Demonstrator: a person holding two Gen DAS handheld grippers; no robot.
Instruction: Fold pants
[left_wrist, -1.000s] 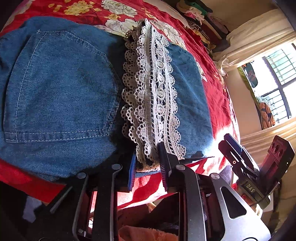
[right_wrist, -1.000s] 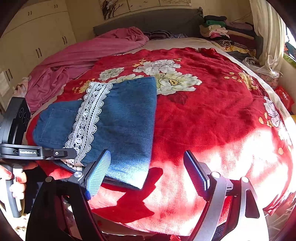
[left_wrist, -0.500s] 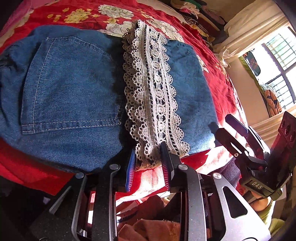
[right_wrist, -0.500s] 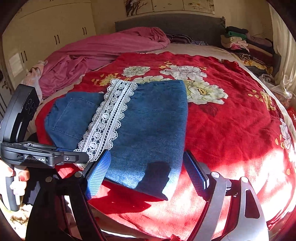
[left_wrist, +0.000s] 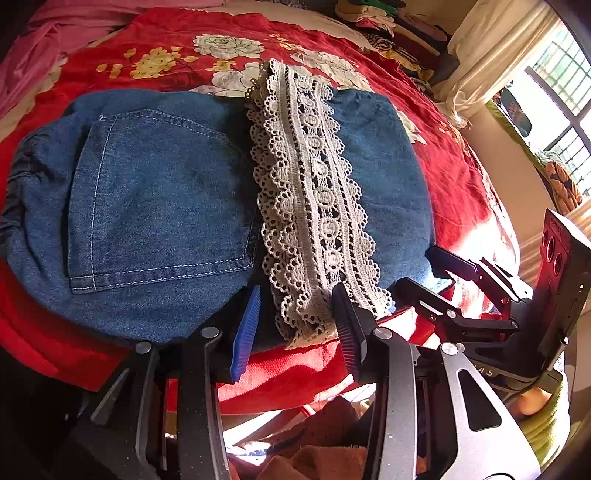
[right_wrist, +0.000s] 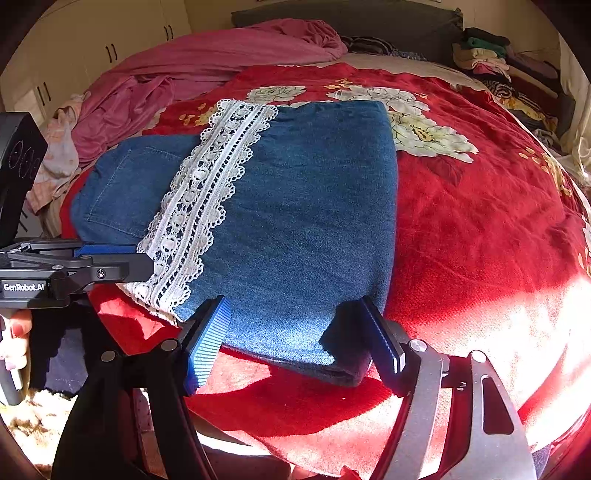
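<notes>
Pants (left_wrist: 155, 206) lie folded on the red blanket (left_wrist: 458, 173) of the bed, near its front edge. We see them as a flat blue denim pile with a back pocket (left_wrist: 159, 199) on top at 9 o'clock in the left wrist view. A white lace strip (left_wrist: 314, 206) runs across the pile from 12 o'clock down to 6 o'clock.

Our left gripper (left_wrist: 295, 325) sits at the near end of the lace. Its fingers (left_wrist: 245, 332) are spread apart, one on each side of the lace end, and they are not pinching it.

Our right gripper (right_wrist: 299, 339) is at the near edge of the denim, at 6 o'clock in the right wrist view. Its fingers (right_wrist: 207, 339) are wide apart too, with the denim edge between them, not pinched. We see the right gripper at 4 o'clock in the left wrist view, just beside the pants.

A pink sheet (right_wrist: 207, 59) is bunched up at 11 o'clock on the bed. Folded clothes (right_wrist: 480, 55) are stacked at 1 o'clock.
</notes>
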